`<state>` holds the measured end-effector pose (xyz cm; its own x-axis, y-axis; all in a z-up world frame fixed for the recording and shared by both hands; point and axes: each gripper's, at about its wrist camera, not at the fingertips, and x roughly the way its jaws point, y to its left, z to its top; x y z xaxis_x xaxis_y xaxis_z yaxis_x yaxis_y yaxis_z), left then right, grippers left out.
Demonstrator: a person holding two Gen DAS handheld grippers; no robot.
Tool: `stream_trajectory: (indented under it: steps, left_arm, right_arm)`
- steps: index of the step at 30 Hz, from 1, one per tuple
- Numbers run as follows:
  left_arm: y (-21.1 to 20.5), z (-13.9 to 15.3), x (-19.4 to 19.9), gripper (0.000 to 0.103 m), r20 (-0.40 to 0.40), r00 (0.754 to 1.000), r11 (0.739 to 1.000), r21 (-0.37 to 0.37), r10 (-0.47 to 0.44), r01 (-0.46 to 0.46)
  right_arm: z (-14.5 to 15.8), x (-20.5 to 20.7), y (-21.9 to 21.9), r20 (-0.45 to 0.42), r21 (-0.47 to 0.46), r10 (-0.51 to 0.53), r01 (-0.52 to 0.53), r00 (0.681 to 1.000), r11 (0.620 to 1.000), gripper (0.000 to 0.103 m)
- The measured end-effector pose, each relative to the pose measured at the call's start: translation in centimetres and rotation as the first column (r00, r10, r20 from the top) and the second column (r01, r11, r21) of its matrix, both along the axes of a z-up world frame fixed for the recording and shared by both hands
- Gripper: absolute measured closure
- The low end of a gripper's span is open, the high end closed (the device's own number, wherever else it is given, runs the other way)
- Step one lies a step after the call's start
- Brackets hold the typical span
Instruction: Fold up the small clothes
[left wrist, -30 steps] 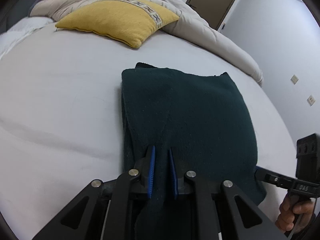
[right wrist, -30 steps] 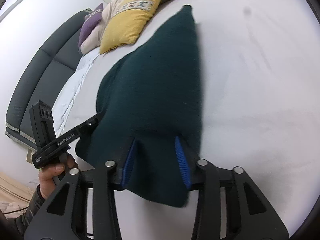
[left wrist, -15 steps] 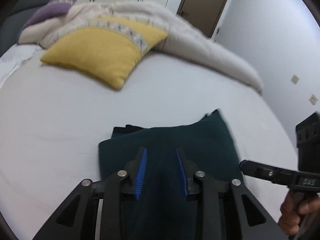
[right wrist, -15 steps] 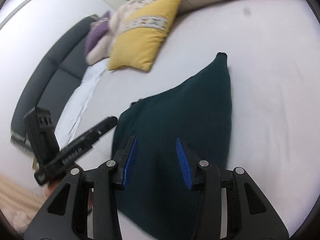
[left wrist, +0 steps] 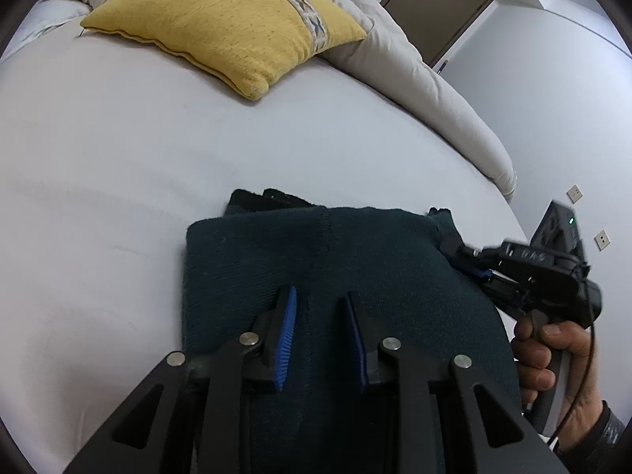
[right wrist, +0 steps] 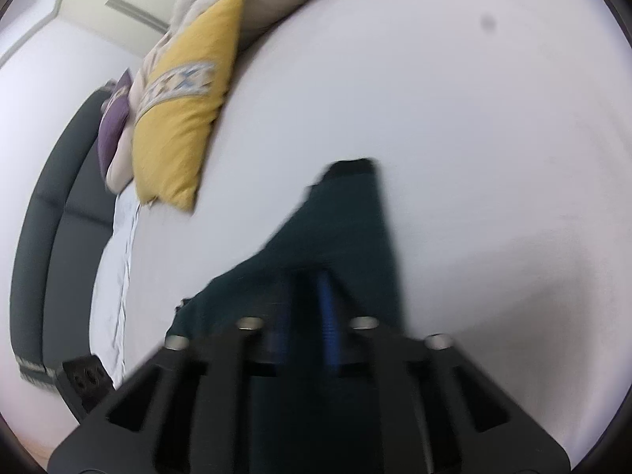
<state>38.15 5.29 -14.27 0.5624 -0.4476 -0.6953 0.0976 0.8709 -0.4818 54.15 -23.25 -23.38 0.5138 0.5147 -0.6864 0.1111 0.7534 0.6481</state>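
A dark green knit garment (left wrist: 335, 260) lies folded on the white bed. My left gripper (left wrist: 320, 300) hovers over its near part with the jaws open and nothing between them. The right gripper (left wrist: 470, 266) shows in the left wrist view at the garment's right edge, its blue pads closed on the cloth. In the blurred right wrist view the right gripper (right wrist: 306, 280) has its jaws close together on the garment (right wrist: 347, 213).
A yellow cushion (left wrist: 225, 27) lies at the back of the bed, against a beige duvet (left wrist: 426, 83). A purple cushion (right wrist: 114, 126) and dark headboard (right wrist: 51, 217) are to the left. The white sheet (left wrist: 98, 150) spreads around the garment.
The left gripper let go of the garment and stayed open over it. The right gripper went from open to shut on the garment's right edge. The garment now lies shorter, folded over.
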Motion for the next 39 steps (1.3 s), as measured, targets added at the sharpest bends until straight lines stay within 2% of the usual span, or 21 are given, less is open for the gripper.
stream_trajectory:
  steps: [1, 3, 5, 7, 9, 12, 14, 16, 18, 20, 23, 25, 28, 36, 39]
  left_arm:
    - [-0.1, 0.0, 0.0, 0.075, -0.001, 1.000, 1.000, 0.002, 0.000, 0.000]
    - [-0.2, 0.0, 0.0, 0.075, 0.002, 1.000, 1.000, 0.016, -0.002, 0.002]
    - [-0.3, 0.0, -0.2, 0.075, 0.005, 1.000, 1.000, 0.024, 0.000, 0.000]
    - [-0.5, 0.0, -0.2, 0.075, 0.007, 1.000, 0.999, 0.036, 0.002, -0.002]
    - [-0.7, 0.1, -0.5, 0.075, 0.013, 1.000, 0.998, 0.059, 0.003, -0.004]
    - [-1.0, 0.2, -0.7, 0.075, 0.021, 1.000, 0.997, 0.083, 0.007, -0.009]
    - [-1.2, 0.2, -0.9, 0.075, 0.026, 1.000, 0.995, 0.099, 0.008, -0.010]
    - [-1.4, 0.3, -1.0, 0.074, 0.031, 1.000, 0.993, 0.119, 0.006, -0.009]
    - [-1.6, 0.4, -1.1, 0.074, 0.035, 0.999, 0.991, 0.132, 0.002, -0.007]
    - [-1.7, 0.4, -1.1, 0.074, 0.037, 0.999, 0.990, 0.139, 0.001, -0.006]
    - [-1.8, 0.4, -1.2, 0.074, 0.039, 0.999, 0.990, 0.140, 0.002, -0.008]
    - [-1.8, 0.4, -1.2, 0.074, 0.041, 0.999, 0.990, 0.143, 0.003, -0.009]
    - [-1.7, 0.4, -1.2, 0.074, 0.042, 0.999, 0.989, 0.147, 0.002, -0.008]
    - [-1.7, 0.5, -1.2, 0.074, 0.045, 0.999, 0.990, 0.142, 0.004, -0.010]
    - [-0.7, 1.2, -2.1, 0.075, 0.035, 0.999, 0.996, 0.089, 0.007, -0.010]
  right_arm:
    - [-0.5, 0.0, -0.6, 0.004, 0.032, -0.001, 0.001, 1.000, 0.999, 0.103]
    - [-0.1, -0.6, -1.3, 0.010, 0.036, -0.031, 0.030, 0.999, 0.999, 0.103]
    - [1.4, -2.6, -2.8, 0.045, 0.040, -0.063, 0.061, 0.997, 0.997, 0.093]
    - [3.0, -4.8, -3.2, 0.091, 0.056, -0.048, 0.043, 0.995, 0.997, 0.061]
    - [5.0, -8.0, -2.1, 0.153, 0.104, 0.045, -0.062, 0.987, 0.993, 0.051]
    - [6.4, -12.6, 1.5, 0.230, 0.135, 0.240, -0.275, 0.943, 0.952, 0.051]
    - [5.2, -14.9, 4.0, 0.204, 0.127, 0.357, -0.386, 0.912, 0.913, 0.051]
    - [2.2, -16.2, 5.9, 0.116, 0.097, 0.431, -0.442, 0.895, 0.892, 0.053]
    - [-0.2, -16.7, 5.9, 0.077, 0.090, 0.427, -0.433, 0.901, 0.897, 0.055]
    - [-0.8, -17.1, 4.9, 0.112, 0.135, 0.391, -0.404, 0.913, 0.905, 0.057]
    - [-1.3, -17.3, 3.7, 0.097, 0.161, 0.370, -0.382, 0.924, 0.910, 0.061]
    - [-1.6, -17.8, 3.0, 0.095, 0.154, 0.365, -0.376, 0.926, 0.914, 0.071]
    - [-1.9, -19.3, 1.9, 0.107, 0.195, 0.336, -0.351, 0.936, 0.916, 0.072]
    - [-1.7, -21.4, 0.2, 0.131, 0.193, 0.268, -0.289, 0.955, 0.938, 0.072]
    - [-0.9, -22.9, -1.3, 0.122, 0.155, 0.215, -0.233, 0.969, 0.960, 0.070]
